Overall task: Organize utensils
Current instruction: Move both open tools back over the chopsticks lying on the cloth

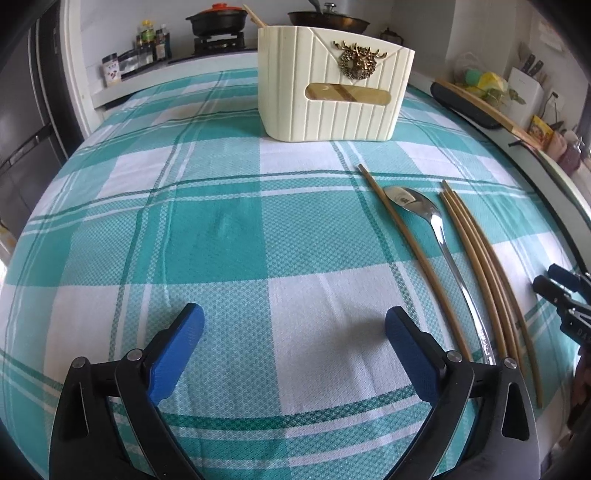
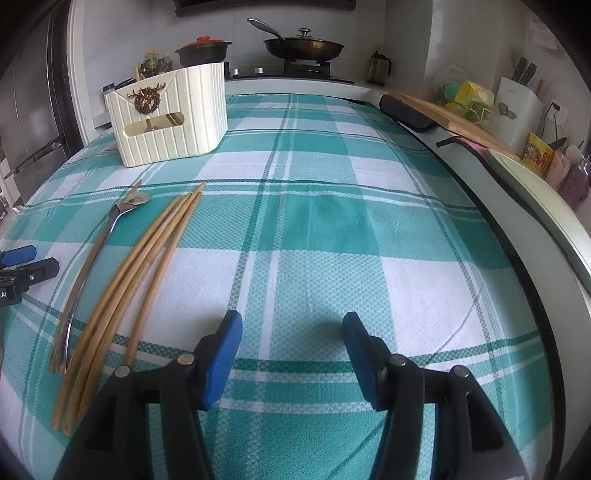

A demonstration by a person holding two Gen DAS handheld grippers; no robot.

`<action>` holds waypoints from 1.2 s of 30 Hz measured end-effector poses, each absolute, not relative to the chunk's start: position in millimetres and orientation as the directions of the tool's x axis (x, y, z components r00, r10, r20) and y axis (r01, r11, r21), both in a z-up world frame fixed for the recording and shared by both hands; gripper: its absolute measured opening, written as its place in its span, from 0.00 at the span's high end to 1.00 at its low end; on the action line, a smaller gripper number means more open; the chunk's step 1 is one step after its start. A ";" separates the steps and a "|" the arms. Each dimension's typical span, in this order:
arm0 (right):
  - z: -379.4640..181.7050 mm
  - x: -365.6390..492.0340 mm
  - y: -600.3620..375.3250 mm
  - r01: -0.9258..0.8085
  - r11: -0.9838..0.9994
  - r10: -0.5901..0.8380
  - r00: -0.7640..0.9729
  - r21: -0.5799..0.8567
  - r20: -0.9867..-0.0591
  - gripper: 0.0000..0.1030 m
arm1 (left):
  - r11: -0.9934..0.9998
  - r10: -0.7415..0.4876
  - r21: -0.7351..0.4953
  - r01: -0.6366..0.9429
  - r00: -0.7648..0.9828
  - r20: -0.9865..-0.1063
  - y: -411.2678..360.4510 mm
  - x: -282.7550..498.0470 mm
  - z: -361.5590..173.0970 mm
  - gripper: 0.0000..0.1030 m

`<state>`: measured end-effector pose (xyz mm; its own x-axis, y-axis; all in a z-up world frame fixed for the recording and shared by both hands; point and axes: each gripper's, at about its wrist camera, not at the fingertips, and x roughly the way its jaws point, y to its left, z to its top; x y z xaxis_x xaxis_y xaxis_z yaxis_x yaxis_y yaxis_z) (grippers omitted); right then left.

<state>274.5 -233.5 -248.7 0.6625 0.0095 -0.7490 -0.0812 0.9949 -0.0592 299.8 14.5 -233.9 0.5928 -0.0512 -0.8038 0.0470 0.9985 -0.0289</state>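
Observation:
A cream ribbed utensil holder [image 1: 334, 85] [image 2: 170, 114] with a brass deer ornament stands at the far side of the checked tablecloth, with a chopstick [image 1: 255, 16] sticking out of it. A steel spoon [image 1: 436, 229] [image 2: 99, 243] lies on the cloth between one chopstick [image 1: 406, 240] and three more chopsticks [image 1: 480, 258] [image 2: 140, 266]. My left gripper [image 1: 294, 321] is open over bare cloth, left of these utensils. My right gripper [image 2: 291, 325] is open over bare cloth to their right, nothing between its fingers. Each gripper's tips show at the edge of the other's view.
A stove at the back holds a black pot with a red lid [image 2: 203, 50] and a lidded frying pan [image 2: 303, 46]. A wooden board [image 2: 443, 114], a knife block [image 2: 517, 107] and packets line the right counter. A dark fridge [image 2: 33, 122] stands left.

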 end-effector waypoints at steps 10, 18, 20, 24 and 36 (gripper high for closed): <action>-248.8 274.7 -233.8 -0.081 0.995 0.012 0.662 -0.055 -0.749 0.44 | 0.998 -0.052 -0.030 0.047 0.592 -0.804 14.3 300.1 -234.3 0.04; -249.0 274.6 -234.1 -0.081 0.995 0.013 0.662 -0.055 -0.749 0.44 | 0.996 -0.089 -0.079 0.043 0.601 -0.794 15.0 301.0 -230.6 0.04; -249.0 274.7 -234.2 -0.081 0.995 0.013 0.662 -0.055 -0.749 0.44 | 0.991 -0.131 -0.127 0.048 0.596 -0.792 11.9 305.2 -228.2 0.04; -249.0 274.3 -234.5 -0.081 0.995 0.014 0.662 -0.053 -0.749 0.44 | 0.988 -0.154 -0.133 0.079 0.582 -0.799 -9.0 317.8 -225.6 0.04; -249.0 274.5 -235.8 -0.078 0.996 0.018 0.663 -0.044 -0.749 0.44 | 0.995 -0.032 0.027 0.093 0.575 -0.818 -42.6 340.7 -237.9 0.04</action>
